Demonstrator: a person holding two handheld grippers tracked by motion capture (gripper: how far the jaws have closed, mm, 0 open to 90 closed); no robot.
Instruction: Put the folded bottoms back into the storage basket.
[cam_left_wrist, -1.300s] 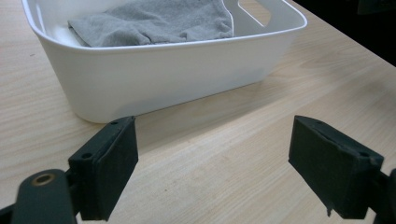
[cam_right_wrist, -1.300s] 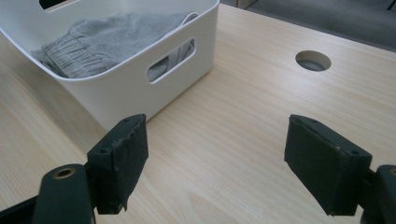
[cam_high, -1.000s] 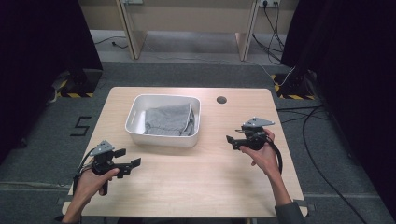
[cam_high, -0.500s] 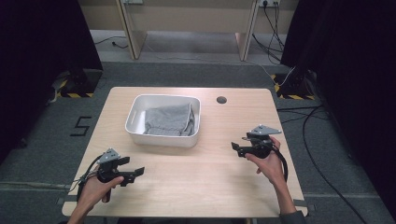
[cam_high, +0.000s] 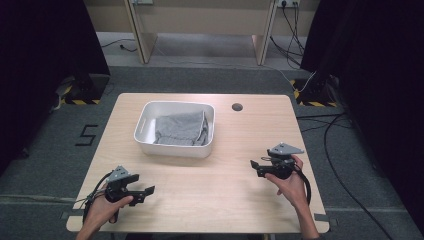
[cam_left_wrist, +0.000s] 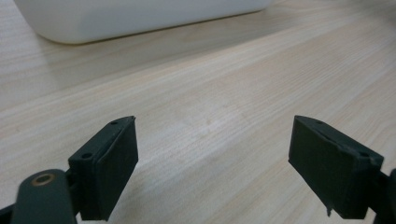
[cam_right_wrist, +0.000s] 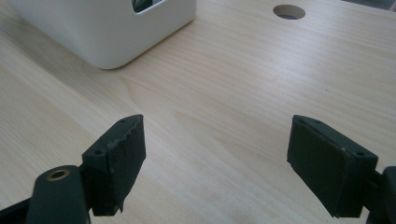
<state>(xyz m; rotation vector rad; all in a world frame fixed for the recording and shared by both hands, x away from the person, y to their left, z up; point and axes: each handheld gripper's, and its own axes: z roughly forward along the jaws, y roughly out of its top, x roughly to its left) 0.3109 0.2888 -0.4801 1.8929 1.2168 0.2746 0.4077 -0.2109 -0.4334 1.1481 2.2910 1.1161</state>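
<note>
Both units had pulled back toward the person's edge of the table (cam_high: 210, 200) over the last second. The left hand-held gripper (cam_high: 145, 190) was down at the near-left corner, the right hand-held gripper (cam_high: 256, 166) by the near-right side, both further from the white bin (cam_high: 150, 143) than a second before. Jaws were spread wide on both and pinching nothing; bare wood showed between the pads in each gripper view.

The grey cloth (cam_high: 181, 129) sat bunched inside the bin, mid-table toward the far side, well apart from both units. It looked unmoved across the three high-view pictures. My read: the cloth was already deposited and this was a retreat, or a reset before a new reach. I couldn't tell which.

Hard to make out:
- Left gripper view caught just the bin wall (cam_left_wrist: 140, 18), cut off at the top, contents hidden.
- Right gripper view showed a bin corner (cam_right_wrist: 116, 32) with a handle slot; what was behind it was too dark to identify.
- Cable hole (cam_right_wrist: 289, 11) was at the far edge, also visible from above (cam_high: 237, 107).
- Cloth folds were unclear from above.
</note>
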